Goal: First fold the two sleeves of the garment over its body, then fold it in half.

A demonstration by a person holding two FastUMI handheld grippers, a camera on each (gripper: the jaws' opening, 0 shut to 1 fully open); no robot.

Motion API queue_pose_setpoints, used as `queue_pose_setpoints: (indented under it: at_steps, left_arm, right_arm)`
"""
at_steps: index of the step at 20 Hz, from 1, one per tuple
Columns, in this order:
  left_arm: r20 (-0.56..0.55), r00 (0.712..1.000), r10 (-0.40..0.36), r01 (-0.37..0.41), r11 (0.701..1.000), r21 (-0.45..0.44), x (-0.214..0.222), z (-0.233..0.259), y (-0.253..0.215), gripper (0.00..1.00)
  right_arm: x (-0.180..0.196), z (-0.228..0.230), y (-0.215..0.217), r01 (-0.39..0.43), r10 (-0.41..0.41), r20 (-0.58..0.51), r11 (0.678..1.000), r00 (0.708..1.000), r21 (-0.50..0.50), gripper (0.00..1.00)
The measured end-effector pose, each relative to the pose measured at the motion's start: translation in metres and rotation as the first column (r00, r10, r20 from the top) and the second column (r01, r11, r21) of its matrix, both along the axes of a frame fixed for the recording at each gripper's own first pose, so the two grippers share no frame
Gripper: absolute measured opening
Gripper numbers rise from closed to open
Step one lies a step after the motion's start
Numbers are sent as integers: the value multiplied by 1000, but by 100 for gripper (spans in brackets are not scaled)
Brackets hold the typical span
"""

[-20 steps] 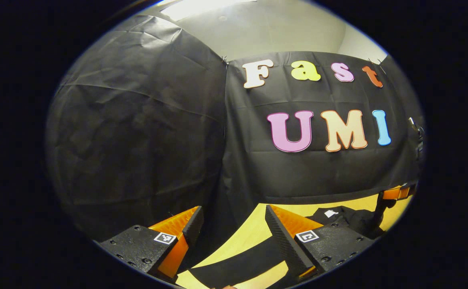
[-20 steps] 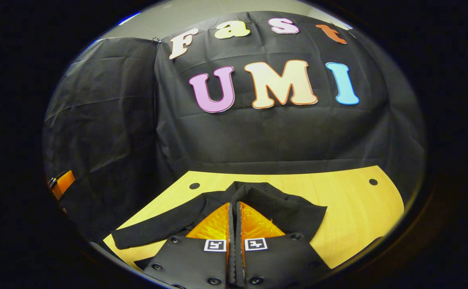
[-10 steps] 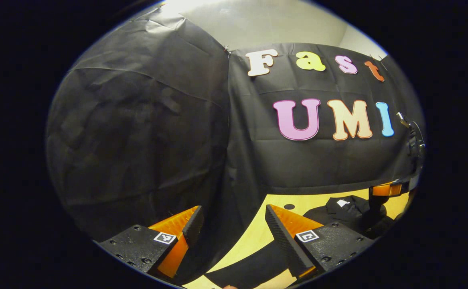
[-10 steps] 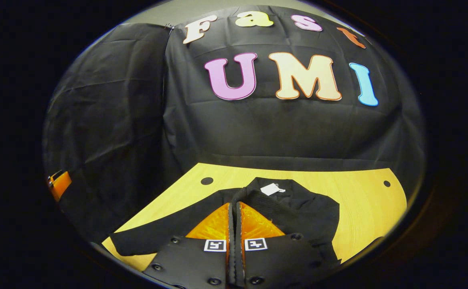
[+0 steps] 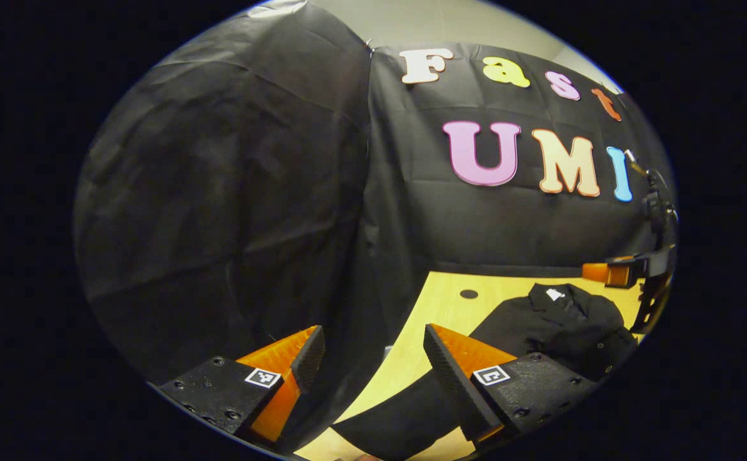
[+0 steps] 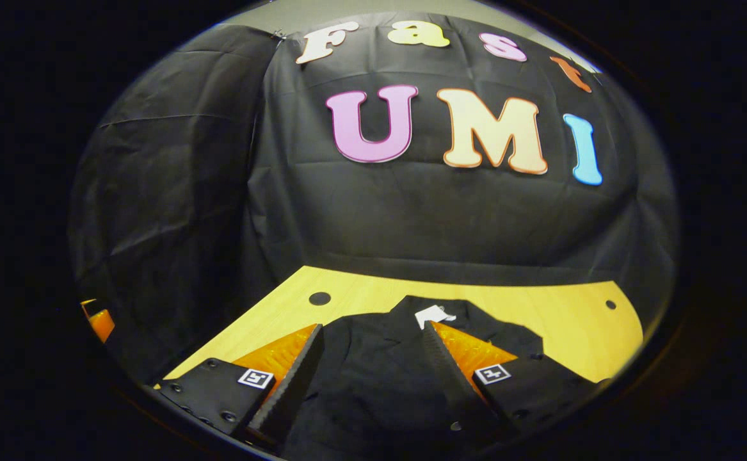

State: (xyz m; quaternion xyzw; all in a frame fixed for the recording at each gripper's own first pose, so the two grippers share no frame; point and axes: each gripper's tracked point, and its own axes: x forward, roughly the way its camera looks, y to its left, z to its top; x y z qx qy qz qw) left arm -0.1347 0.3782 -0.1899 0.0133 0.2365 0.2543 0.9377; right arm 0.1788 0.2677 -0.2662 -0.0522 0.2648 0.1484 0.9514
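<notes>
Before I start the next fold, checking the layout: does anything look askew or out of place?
Nothing stands out. The black garment lies on the wooden table, with a small white tag at its collar.

Your left gripper [image 5: 373, 358] has its fingers spread wide, nothing between them, hanging over the near left corner of the wooden table [image 5: 437, 307]. On that table lies the black garment [image 5: 559, 326], a white tag [image 5: 554, 294] at its collar. A sleeve [image 5: 405, 416] reaches toward the table's near edge. Beyond the garment, the right gripper [image 5: 629, 272] hovers, probably above the table.
</notes>
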Motion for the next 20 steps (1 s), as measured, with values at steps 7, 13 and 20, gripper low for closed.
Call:
queue_pose_setpoints:
  at_steps: [7,13,20]
  left_arm:
    - [-186,982,25,-53,987,-150,-21,-87,-17,95]
    - [-294,956,25,-90,974,-210,-43,-136,-26,95]
    - [-374,927,29,-140,952,-273,-70,-171,-43,95]
  right_arm:
    - [-7,-3,-47,49,-50,-17,997,999,-56,98]
    - [-15,-2,-75,72,-74,-19,993,997,-98,98]
    - [-19,8,-83,62,-63,0,993,998,-100,97]
